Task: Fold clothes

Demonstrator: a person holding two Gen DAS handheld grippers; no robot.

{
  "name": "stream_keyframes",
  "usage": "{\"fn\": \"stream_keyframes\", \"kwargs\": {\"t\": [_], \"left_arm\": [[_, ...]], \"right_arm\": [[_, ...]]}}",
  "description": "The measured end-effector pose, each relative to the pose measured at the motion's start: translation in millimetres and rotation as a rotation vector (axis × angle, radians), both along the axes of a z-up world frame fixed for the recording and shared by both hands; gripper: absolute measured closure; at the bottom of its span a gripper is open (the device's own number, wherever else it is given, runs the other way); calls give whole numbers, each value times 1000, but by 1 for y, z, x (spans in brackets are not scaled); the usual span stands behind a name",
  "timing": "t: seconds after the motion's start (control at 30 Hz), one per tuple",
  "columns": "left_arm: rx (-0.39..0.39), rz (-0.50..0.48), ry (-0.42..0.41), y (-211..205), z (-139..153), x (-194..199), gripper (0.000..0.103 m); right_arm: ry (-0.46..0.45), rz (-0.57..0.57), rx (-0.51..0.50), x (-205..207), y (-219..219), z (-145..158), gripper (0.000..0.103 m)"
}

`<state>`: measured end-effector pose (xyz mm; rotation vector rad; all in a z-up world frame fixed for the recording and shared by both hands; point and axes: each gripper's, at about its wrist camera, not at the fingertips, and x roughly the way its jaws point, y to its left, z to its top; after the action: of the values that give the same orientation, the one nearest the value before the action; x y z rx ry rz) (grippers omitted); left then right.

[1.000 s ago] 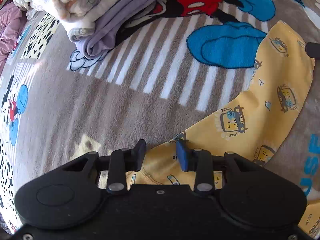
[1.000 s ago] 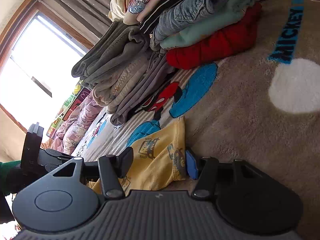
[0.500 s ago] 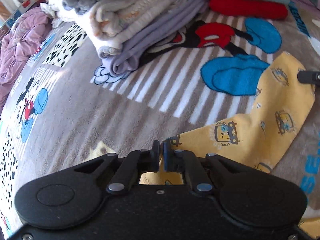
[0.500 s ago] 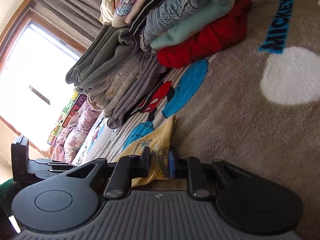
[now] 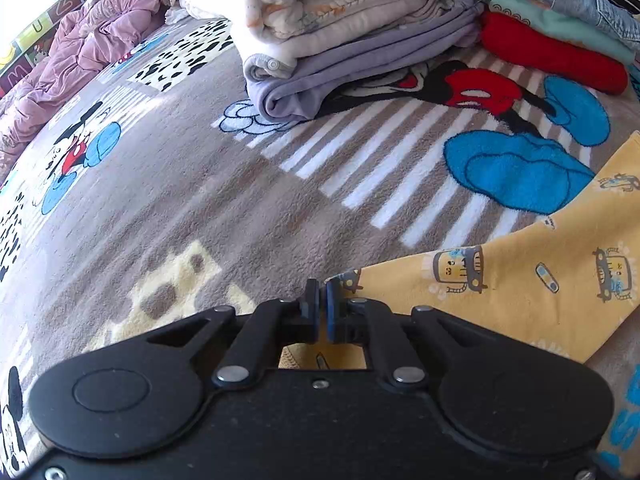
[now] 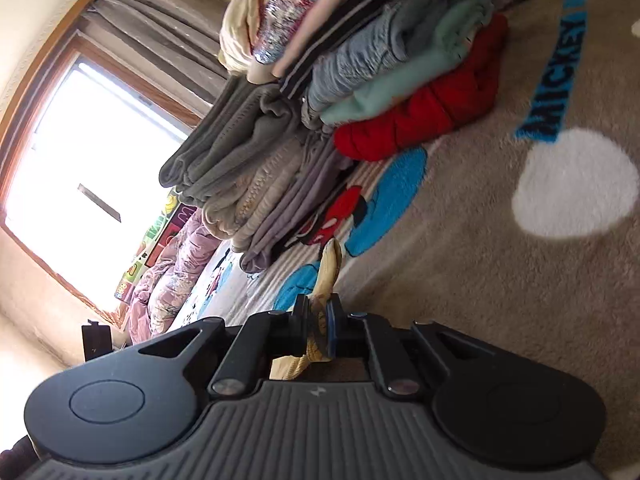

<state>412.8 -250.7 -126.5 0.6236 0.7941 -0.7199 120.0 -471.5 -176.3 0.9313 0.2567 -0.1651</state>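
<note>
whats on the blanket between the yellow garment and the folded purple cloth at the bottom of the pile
Nothing: in the left wrist view, only bare striped blanket lies between the yellow garment and the purple cloth.

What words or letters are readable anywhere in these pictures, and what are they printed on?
"MICKEY": blue letters woven into the grey blanket.
Blue letters at the blanket's edge: cut off, unreadable.
Single letters on the colourful panel beside the bed: too small and distorted to read with confidence.

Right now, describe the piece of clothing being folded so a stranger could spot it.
Start at the cartoon-mouse blanket with stacked clothes at its back. Nearer, by the blue patch, lies the yellow garment. Alone, it is unfolded and printed with little cars.
</note>
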Motion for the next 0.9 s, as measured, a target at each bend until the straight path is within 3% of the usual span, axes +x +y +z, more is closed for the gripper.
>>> {"fn": "stream_keyframes", "kwargs": {"t": [0.07,0.13,0.2,0.23,0.27,0.33,0.5,0.57,0.6,0.73,0.9], "left_arm": [[0,0,-3,0,-1,-1,101],[2,7,-2,-1,-2,0,101],[8,10,-7,-2,-2,-2,101],[11,11,-11,-2,-3,-2,101],[14,12,-16,-3,-3,-3,101],[14,20,-17,-3,-4,-4,101],[10,37,-15,-3,-3,-3,101],[15,37,-20,-4,-3,-5,101],[18,36,-24,-4,-2,-5,101],[0,36,-47,-2,-2,-11,101],[-1,53,-60,-3,-4,-13,101]], "right_arm": [[74,48,-47,-6,12,-2,95],[139,71,59,-9,11,-19,94],[103,17,98,-16,3,-18,88],[84,-14,57,-16,-1,-13,69],[71,-19,54,-10,-8,-12,44],[46,-18,65,3,-23,-11,38],[115,109,-51,30,-20,-11,54],[131,164,-96,38,-12,-11,89],[137,183,-115,42,-8,-11,89],[59,61,-263,27,-11,15,89],[137,31,-210,43,-27,3,85]]}}
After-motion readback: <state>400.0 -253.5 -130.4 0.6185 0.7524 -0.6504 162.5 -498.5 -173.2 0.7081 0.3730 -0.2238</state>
